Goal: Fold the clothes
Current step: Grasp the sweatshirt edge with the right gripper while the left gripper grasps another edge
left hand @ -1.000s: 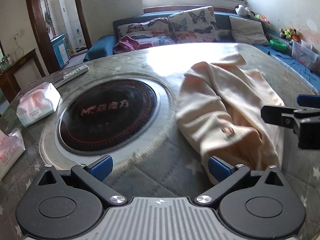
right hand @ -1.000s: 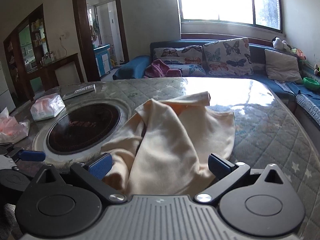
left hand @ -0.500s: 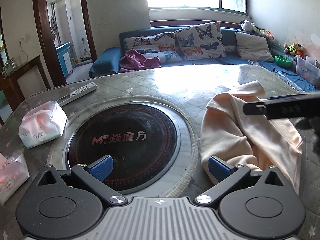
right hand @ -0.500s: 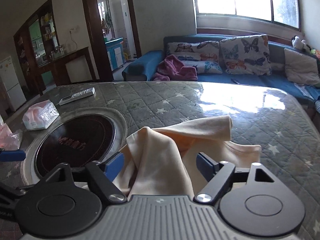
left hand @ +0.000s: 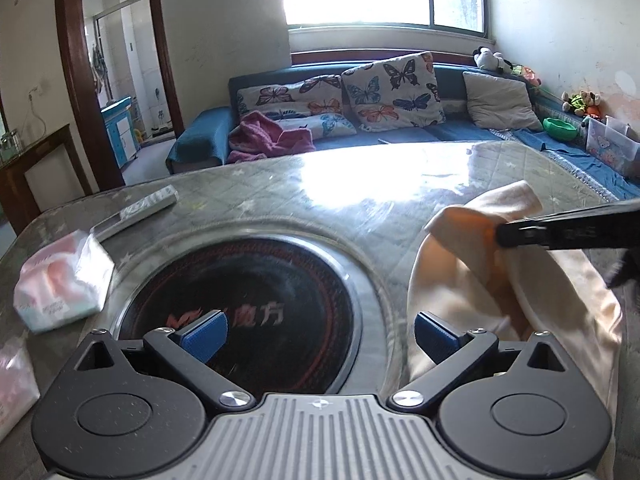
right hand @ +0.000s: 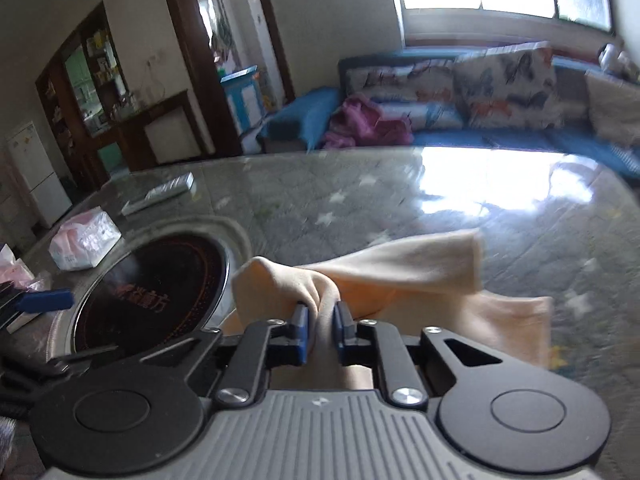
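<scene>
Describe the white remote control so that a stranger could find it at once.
Start from the round black cooktop set into the table. Beyond its far left rim, past the tissue pack, lies the remote control, near the table's edge. It is the only long, flat, hard bar; its neighbours are soft packets.

Right claw [right hand: 320, 330] pinched shut on cloth; left claw [left hand: 320, 334] spread wide.

cream garment [right hand: 400, 276], blue pads [left hand: 204, 330] (butterfly cushions [left hand: 394, 92])

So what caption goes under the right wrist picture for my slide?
Right gripper pinches a cream garment on the table.
</scene>
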